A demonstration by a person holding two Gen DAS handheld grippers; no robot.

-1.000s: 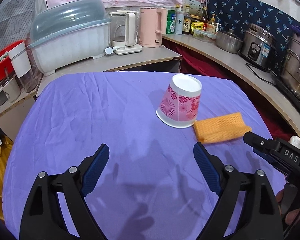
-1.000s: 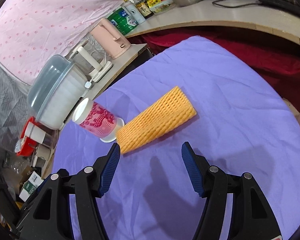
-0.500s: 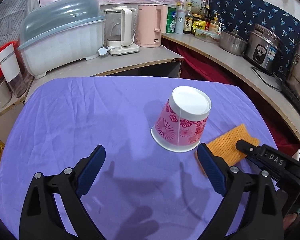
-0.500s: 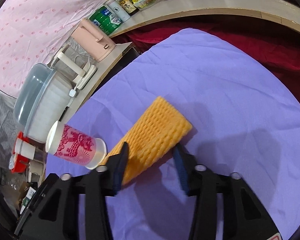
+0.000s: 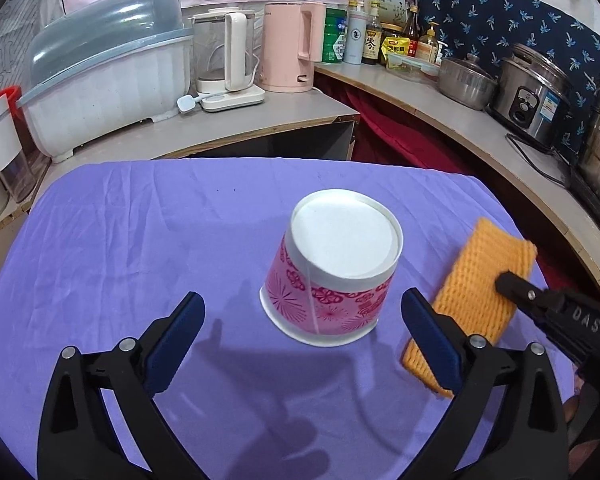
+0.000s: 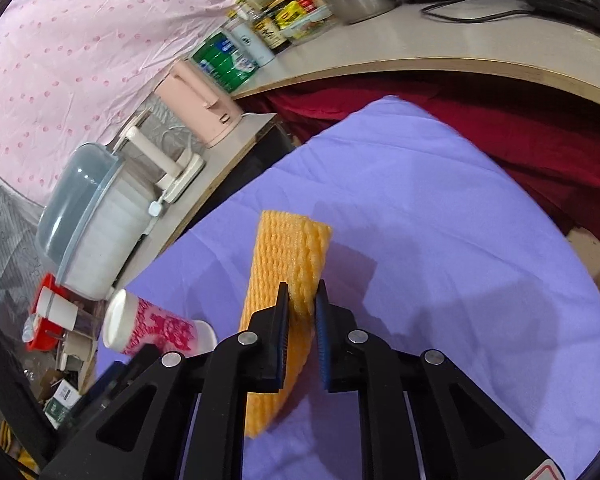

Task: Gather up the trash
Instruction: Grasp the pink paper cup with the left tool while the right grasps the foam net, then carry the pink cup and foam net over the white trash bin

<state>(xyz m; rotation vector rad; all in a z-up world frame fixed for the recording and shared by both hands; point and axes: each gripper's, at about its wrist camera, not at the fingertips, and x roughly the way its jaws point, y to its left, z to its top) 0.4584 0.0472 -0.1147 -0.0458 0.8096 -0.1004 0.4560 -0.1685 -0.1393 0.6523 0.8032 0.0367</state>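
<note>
- In the left wrist view we see a purple cloth point(image 5: 132, 240) filling the middle and lower frame; its far edge curves across the upper middle, and bare cloth lies open at left.
- Beyond that edge stand a dish rack point(image 5: 104, 80) at upper left and a pink kettle point(image 5: 290, 46) at top centre.
- Our left claw point(image 5: 302, 320) is wide, its jaws opening; the upturned paper cup point(image 5: 332, 276) sits just ahead, between the tips, untouched.
- In the right wrist view our right claw point(image 6: 302, 308) is narrow, jaws closing, pinching the orange foam net point(image 6: 288, 252) at centre frame.
- The net lies on the cloth, just right of the cup.
- Open cloth stretches to the right of the net.
</note>
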